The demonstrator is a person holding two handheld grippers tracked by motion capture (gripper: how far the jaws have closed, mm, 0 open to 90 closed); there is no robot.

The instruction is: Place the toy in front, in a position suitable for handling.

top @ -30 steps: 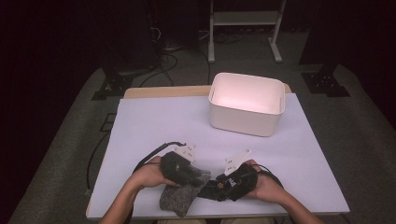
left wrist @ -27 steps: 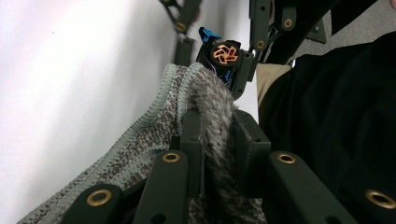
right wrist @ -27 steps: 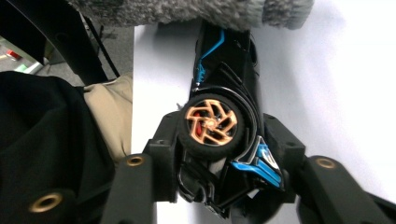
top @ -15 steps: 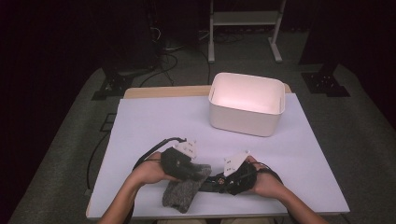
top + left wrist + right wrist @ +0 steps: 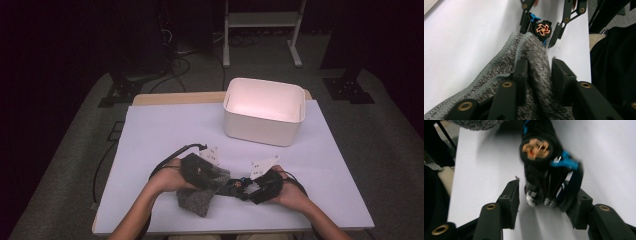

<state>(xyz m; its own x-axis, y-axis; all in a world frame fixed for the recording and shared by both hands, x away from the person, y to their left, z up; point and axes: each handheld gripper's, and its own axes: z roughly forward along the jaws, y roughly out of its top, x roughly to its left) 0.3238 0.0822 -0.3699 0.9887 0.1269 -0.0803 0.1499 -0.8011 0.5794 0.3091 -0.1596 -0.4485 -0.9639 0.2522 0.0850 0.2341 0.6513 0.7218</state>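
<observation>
From the high view, the white bin (image 5: 264, 111) stands empty at the far side of the tabletop (image 5: 160, 135), while well nearer the person than the bin lie a grey knitted cloth (image 5: 196, 199) and a small black gadget with an orange hub (image 5: 239, 186); the left gripper (image 5: 216, 176) sits over the cloth, the right gripper (image 5: 244, 191) at the gadget. In the left gripper view, the jaws have just been opening, with a fold of cloth (image 5: 534, 62) between them (one pad seems off the fabric now). In the right gripper view, the jaws have just been opening too and stand around the gadget (image 5: 544, 167); contact is hard to judge. Nothing looks binned yet, so I judge the work barely started.
</observation>
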